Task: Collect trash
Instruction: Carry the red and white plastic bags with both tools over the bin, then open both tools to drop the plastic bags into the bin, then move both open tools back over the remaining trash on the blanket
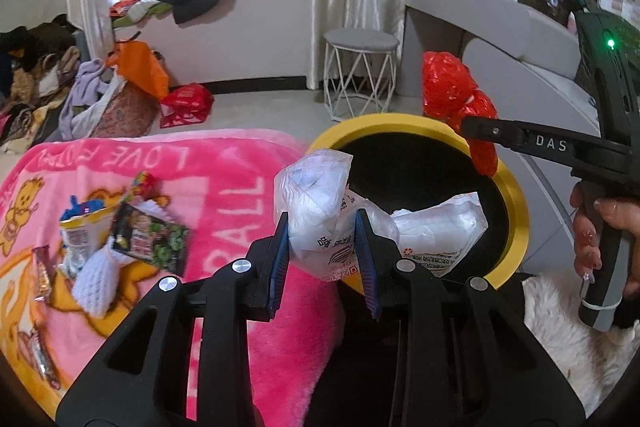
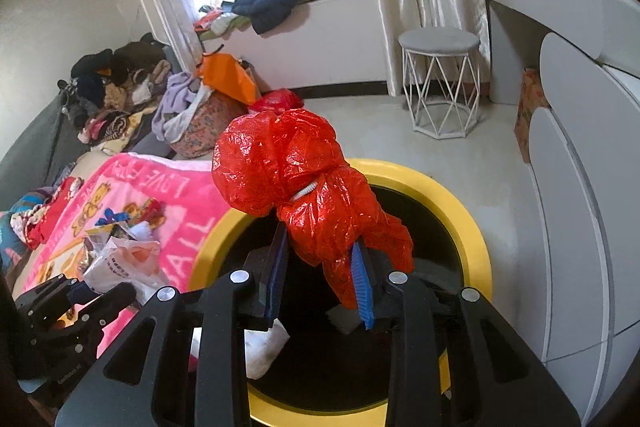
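**Both bags held over the bin mouth; release is the pending step**

Left wrist view, left side of frame: loose wrappers (image 1: 132, 231) lie on the pink blanket (image 1: 224, 195), uncollected and well apart from either gripper.

Centre of that frame: the left gripper (image 1: 322, 227) is clamped on a crumpled white plastic bag (image 1: 320, 203). The bag stands up out of the pads, its bulk rising toward frame centre, its lower part pinched between the blue pads. It hangs at the near-left rim of the yellow-rimmed bin (image 1: 516, 211), overlapping the rim rather than sitting squarely over the black opening. White trash already lies inside.

Right side of that frame: the right gripper (image 1: 466, 125) reaches in from the right edge, holding a red plastic bag (image 1: 448, 87) at the far rim.

Right wrist view, centre: the right gripper (image 2: 320, 259) pinches the red plastic bag's (image 2: 296, 167) narrow tail; the long axis runs up and away from the fingers, with the bin's (image 2: 460, 211) opening directly beneath. The pads grip, with only a faint easing.

Judgement: the right load is better placed for a drop; the left appears to need a small shift toward frame right first.
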`<state>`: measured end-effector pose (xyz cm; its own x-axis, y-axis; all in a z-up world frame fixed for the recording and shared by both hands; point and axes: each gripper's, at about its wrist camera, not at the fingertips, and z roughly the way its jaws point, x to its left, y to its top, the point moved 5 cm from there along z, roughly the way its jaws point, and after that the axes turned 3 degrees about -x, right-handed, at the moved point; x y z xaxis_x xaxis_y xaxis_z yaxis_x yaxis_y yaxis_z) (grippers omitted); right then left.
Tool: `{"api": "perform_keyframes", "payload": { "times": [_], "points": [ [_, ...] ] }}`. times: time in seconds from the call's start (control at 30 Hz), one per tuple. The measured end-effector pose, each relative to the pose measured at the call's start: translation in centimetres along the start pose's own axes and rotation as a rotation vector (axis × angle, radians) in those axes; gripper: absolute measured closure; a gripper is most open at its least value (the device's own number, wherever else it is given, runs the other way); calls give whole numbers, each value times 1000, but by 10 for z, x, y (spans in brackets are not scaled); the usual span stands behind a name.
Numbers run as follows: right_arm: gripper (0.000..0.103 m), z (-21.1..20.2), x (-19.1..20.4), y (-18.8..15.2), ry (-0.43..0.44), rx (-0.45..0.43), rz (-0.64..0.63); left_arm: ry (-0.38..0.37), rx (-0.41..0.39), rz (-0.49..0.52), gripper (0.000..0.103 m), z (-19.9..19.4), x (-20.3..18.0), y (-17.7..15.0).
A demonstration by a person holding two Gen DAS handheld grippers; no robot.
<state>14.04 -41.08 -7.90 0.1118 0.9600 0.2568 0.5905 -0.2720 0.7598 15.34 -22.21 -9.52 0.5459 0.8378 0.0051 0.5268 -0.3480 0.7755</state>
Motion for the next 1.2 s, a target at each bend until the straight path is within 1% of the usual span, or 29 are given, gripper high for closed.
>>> {"api": "perform_keyframes", "payload": {
  "times": [0.27,0.3,0.37,0.4,0.43,0.47,0.5,0.53,0.57,0.6,0.63,0.7,0.83,1.0,1.2],
  "points": [
    [73,14,-14,-6,-14,41,26,-18,34,26,77,25,-12,-2],
    [72,15,-15,-7,-13,42,28,-20,36,25,77,26,-13,-2],
    [68,16,-16,-7,-19,39,27,-26,35,23,75,30,-15,-1],
    [61,17,-17,-8,-20,40,29,-26,32,20,71,31,-15,-1],
    [52,17,-17,-8,-23,39,33,-28,31,15,61,32,-14,-1],
    [49,17,-18,-9,-29,35,41,-26,28,4,52,33,-12,-1],
    [47,17,-19,-8,-29,33,44,-23,25,-11,36,33,-9,-1],
    [46,16,-20,-9,-31,32,45,-29,18,-34,31,31,-6,-1],
    [45,16,-21,-9,-38,31,46,-41,12,-46,31,30,-5,-1],
    [44,16,-21,-9,-41,29,47,-48,3,-59,28,27,-2,0],
    [43,15,-20,-8,-41,26,46,-40,-12,-70,21,22,1,0],
    [43,12,-17,-8,-41,13,41,-30,-32,-85,15,16,5,2],
    [39,3,-5,-2,-28,-24,12,1,-73,-119,11,0,17,4],
    [35,-10,19,3,-7,-77,-57,54,-124,-153,11,-22,35,7],
    [30,-23,53,6,15,-129,-139,100,-159,-215,11,-41,60,7]
  ]
}}
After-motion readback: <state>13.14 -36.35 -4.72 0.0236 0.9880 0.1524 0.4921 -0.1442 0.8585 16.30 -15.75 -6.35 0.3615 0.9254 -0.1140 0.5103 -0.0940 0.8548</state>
